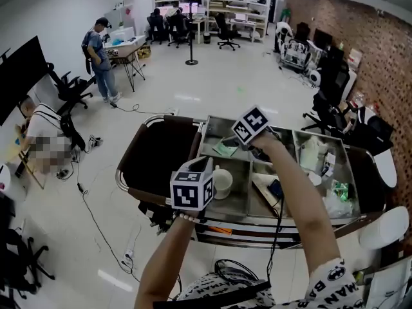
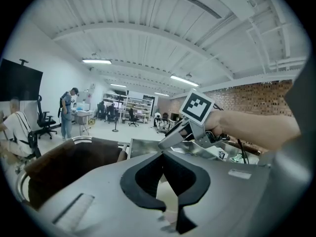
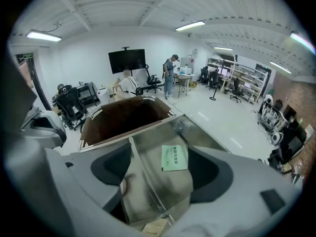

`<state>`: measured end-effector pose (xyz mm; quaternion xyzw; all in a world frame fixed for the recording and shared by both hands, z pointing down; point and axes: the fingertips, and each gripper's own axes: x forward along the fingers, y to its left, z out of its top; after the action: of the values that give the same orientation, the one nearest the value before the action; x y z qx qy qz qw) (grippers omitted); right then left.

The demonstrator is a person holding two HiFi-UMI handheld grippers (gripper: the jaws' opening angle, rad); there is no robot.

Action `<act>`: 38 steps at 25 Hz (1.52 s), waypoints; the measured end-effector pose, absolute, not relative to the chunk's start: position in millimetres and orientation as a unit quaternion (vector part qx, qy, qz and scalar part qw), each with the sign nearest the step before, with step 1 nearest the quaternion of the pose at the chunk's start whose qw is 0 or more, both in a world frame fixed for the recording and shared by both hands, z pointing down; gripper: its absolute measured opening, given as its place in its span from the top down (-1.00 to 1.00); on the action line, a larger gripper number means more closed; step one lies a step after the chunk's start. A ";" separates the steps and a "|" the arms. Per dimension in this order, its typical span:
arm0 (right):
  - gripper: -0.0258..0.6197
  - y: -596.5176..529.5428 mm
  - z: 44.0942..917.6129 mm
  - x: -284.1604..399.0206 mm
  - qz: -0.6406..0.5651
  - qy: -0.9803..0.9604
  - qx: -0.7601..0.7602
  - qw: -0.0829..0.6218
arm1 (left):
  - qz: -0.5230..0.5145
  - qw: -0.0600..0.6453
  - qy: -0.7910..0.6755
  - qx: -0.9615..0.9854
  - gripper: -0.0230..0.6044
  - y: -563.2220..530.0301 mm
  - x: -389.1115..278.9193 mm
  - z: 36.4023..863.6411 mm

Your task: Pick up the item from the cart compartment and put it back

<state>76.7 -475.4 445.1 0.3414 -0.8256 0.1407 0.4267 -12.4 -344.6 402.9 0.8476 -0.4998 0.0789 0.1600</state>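
A flat green packet (image 3: 174,157) lies on the steel floor of the cart's far-left compartment (image 1: 215,131); the head view shows the packet (image 1: 225,149) too. My right gripper (image 3: 165,169) hangs over it, tilted down, jaws wide open with nothing gripped. In the head view the right gripper (image 1: 243,145) sits under its marker cube. From the left gripper view the right gripper (image 2: 173,138) is seen reaching into the cart. My left gripper (image 2: 162,154) is shut and empty, held near the cart's front rail above a white cup (image 1: 222,182). In the head view the left gripper (image 1: 201,166) pokes out past its cube.
A dark brown bag (image 1: 161,156) hangs at the cart's left end. The right compartments hold a white bottle (image 1: 313,152) and several packets (image 1: 338,192). A steel divider (image 3: 148,181) runs below the right gripper. People, office chairs and a floor cable (image 1: 96,224) are around.
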 end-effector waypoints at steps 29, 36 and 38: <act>-0.14 -547.9 607.4 73.7 0.190 -0.706 0.256 0.632 | 0.090 0.213 -0.540 0.810 0.93 -435.8 -24.2 439.1; 0.47 -539.2 603.2 61.9 0.192 -0.718 0.251 0.621 | 0.086 0.216 -0.538 0.810 0.93 -428.0 -29.7 439.5; 0.49 -538.0 597.1 62.0 0.180 -0.721 0.256 0.619 | 0.085 0.214 -0.538 0.811 0.93 -425.1 -30.6 437.8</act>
<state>62.0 -538.0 597.1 0.2556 -0.7208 0.1801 0.6186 -30.6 -425.1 437.8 0.8109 -0.5378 0.0853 0.2143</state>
